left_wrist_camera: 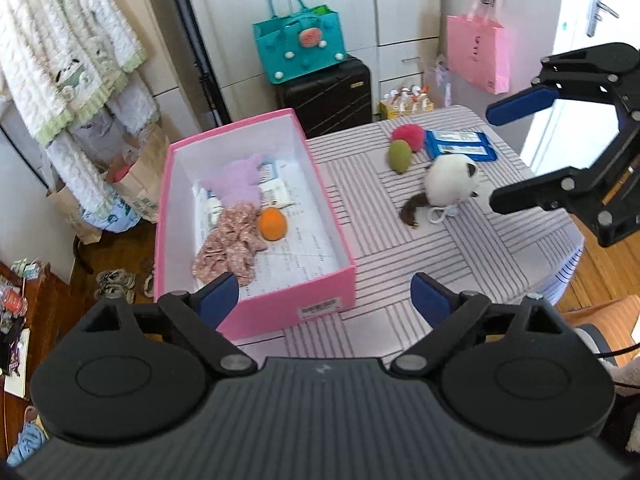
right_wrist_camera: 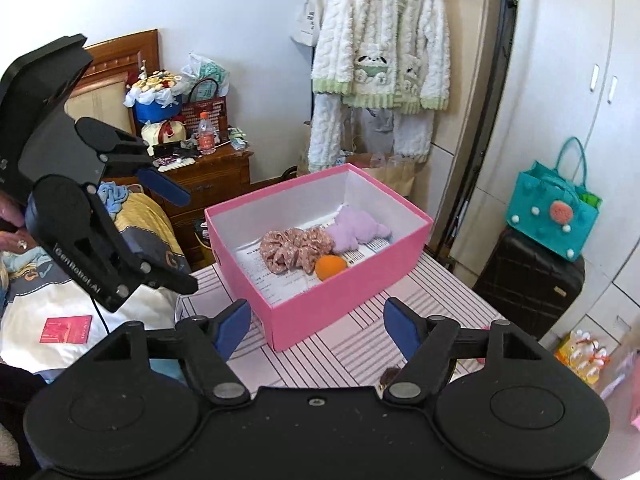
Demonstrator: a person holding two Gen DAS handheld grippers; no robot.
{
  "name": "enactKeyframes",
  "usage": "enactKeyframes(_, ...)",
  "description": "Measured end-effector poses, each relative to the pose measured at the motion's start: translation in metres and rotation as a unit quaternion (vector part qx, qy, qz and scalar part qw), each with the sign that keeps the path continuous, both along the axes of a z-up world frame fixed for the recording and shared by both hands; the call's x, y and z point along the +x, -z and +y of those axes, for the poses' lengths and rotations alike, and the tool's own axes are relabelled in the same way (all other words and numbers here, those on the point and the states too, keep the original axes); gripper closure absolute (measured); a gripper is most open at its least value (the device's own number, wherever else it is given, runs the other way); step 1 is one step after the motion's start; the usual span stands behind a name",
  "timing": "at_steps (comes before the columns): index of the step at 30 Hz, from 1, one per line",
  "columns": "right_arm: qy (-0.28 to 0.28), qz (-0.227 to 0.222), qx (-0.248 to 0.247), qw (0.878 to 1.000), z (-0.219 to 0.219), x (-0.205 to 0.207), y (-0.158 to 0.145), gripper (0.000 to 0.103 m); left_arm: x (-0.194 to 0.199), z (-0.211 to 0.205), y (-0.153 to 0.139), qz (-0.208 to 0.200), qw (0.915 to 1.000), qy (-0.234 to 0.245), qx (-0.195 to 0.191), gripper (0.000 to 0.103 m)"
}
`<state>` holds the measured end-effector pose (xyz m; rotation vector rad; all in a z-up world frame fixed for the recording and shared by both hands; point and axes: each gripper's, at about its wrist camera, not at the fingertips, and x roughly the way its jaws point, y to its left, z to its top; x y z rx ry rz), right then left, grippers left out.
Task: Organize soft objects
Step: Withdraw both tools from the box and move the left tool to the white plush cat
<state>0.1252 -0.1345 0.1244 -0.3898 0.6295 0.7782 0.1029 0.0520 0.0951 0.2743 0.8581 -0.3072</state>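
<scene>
Closest to each camera, both sets of tongs stood wide open and held nothing. The left tongs (left_wrist_camera: 324, 296) hung over the near end of the pink box (left_wrist_camera: 296, 300), and the right tongs (right_wrist_camera: 316, 328) hung above the striped worktop (right_wrist_camera: 344, 356) just beside that box.

Inside the box lay a flowery scrunchie (left_wrist_camera: 230, 240), an orange ball (left_wrist_camera: 272, 224) touching it, and a purple soft toy (left_wrist_camera: 240, 180) behind them, all on top of printed paper.

Farther out on the worktop, well apart from the box, sat the things not yet put away: a white fluffy toy (left_wrist_camera: 448, 180) with a brown tail, a green ball (left_wrist_camera: 400, 154), a pink pom-pom (left_wrist_camera: 408, 136) just behind the green ball, and a blue packet (left_wrist_camera: 460, 144) beside them.

I think the next job was to fetch one of these. The balls were round, so a pinch off to one side could make one roll off the worktop's edge. The white toy had a loose string under it that might snag. The green ball and the pom-pom sat so close that the tongs could grab both or knock one away. Both tongs were near each other too, so they might bump if they reached for the same thing.
</scene>
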Motion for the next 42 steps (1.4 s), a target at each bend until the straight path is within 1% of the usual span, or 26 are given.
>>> enactKeyframes(5, 0.020, 0.001, 0.007, 1.000, -0.018, -0.012, 0.007, 0.022, -0.013, -0.015, 0.009, 0.010, 0.9997, 0.023, -0.004, 0.006)
enactKeyframes(10, 0.044, 0.003, 0.015, 0.999, -0.043, -0.024, 0.018, 0.021, -0.023, -0.028, 0.020, 0.010, 0.9987, 0.049, -0.013, 0.005)
enactKeyframes(12, 0.057, 0.007, 0.019, 0.998, -0.055, -0.028, 0.025, 0.021, -0.024, -0.033, 0.025, 0.017, 0.9975, 0.065, -0.024, 0.005)
enactKeyframes(15, 0.073, 0.014, 0.025, 0.997, -0.069, -0.033, 0.034, 0.021, -0.022, -0.038, 0.036, 0.026, 0.9954, 0.077, -0.051, 0.005)
enactKeyframes(17, 0.082, 0.018, 0.027, 0.996, -0.078, -0.036, 0.041, 0.021, -0.020, -0.041, 0.045, 0.024, 0.9944, 0.078, -0.067, 0.005)
enactKeyframes(22, 0.095, 0.017, 0.027, 0.995, -0.095, -0.047, 0.063, 0.019, -0.017, -0.050, 0.062, 0.010, 0.9930, 0.079, -0.088, 0.005)
enactKeyframes(26, 0.108, 0.000, 0.030, 0.994, -0.108, -0.052, 0.083, 0.019, -0.014, -0.058, 0.068, -0.029, 0.9908, 0.079, -0.106, 0.005)
enactKeyframes(29, 0.117, -0.015, 0.041, 0.992, -0.117, -0.050, 0.101, 0.019, -0.006, -0.067, 0.070, -0.045, 0.9884, 0.088, -0.115, 0.005)
enactKeyframes(31, 0.128, -0.012, 0.050, 0.990, -0.122, -0.043, 0.112, 0.019, 0.001, -0.074, 0.073, -0.055, 0.9871, 0.094, -0.118, 0.005)
enactKeyframes(34, 0.139, -0.020, 0.066, 0.988, -0.128, -0.032, 0.130, 0.019, 0.017, -0.089, 0.085, -0.060, 0.9865, 0.095, -0.119, 0.005)
enactKeyframes(36, 0.141, -0.038, 0.080, 0.986, -0.132, -0.025, 0.142, 0.019, 0.027, -0.099, 0.094, -0.055, 0.9852, 0.101, -0.127, 0.005)
enactKeyframes(39, 0.147, -0.070, 0.103, 0.981, -0.134, -0.014, 0.157, 0.019, 0.041, -0.109, 0.105, -0.050, 0.9822, 0.104, -0.148, 0.005)
enactKeyframes(42, 0.156, -0.097, 0.114, 0.976, -0.135, -0.001, 0.167, 0.019, 0.055, -0.116, 0.116, -0.053, 0.9798, 0.092, -0.170, 0.005)
